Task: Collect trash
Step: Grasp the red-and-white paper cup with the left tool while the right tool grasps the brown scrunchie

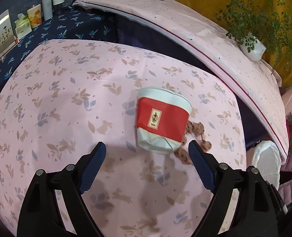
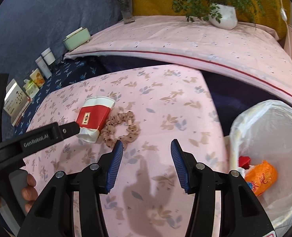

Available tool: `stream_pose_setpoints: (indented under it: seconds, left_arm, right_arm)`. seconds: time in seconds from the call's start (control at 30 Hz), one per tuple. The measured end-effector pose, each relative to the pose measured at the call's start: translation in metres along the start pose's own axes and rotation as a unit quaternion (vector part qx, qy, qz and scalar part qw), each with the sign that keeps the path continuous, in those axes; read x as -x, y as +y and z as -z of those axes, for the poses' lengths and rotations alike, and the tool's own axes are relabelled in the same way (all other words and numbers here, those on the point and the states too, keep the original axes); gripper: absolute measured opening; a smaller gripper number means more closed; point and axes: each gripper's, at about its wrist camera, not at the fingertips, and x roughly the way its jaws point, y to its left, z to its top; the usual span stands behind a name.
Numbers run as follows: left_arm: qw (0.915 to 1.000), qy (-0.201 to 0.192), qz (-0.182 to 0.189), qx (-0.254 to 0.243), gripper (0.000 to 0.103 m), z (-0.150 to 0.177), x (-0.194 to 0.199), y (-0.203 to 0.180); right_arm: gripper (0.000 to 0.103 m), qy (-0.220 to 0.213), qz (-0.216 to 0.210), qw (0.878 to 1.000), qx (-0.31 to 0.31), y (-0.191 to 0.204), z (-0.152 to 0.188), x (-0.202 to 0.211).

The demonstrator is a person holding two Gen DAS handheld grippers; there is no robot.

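One crushed paper cup (image 1: 162,120), red in the middle with white bands, lies on its side on a pink cloth (image 1: 67,102) printed with rabbits and leaves. One scrunchie (image 2: 122,128), beige with dark dots and ruffled, lies touching the cup's side. One bin (image 2: 268,138) lined with a thin white bag stands at the right edge of the right wrist view; inside it lie one orange wrapper (image 2: 261,177) and one small red piece (image 2: 244,161).

Two grippers show, both with black arms and ribbed blue pads. In the left wrist view the left gripper (image 1: 147,150) has its jaws spread wide with nothing between them; the cup lies just above and between the tips, nearer the right-hand one, apart from both. In the right wrist view the right gripper (image 2: 146,148) is about half open and empty; the scrunchie is just above its left-hand tip, the cup further to the upper left. The left gripper's arm enters from the left of that view, its end overlapping the cup's lower corner; whether it touches I cannot tell. Fingertips (image 2: 29,189) wrap its grey handle.

At the upper left stand a green box (image 2: 76,38), two bottles and cartons in a row.
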Motion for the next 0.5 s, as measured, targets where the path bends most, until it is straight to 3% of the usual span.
stream_pose_setpoints:
  seconds: [0.5]
  left_arm:
    - [0.9993, 0.036, 0.009, 0.003, 0.080, -0.018, -0.051, 0.002]
  right_arm:
    - [0.048, 0.039, 0.003, 0.999, -0.010, 0.013, -0.019, -0.068]
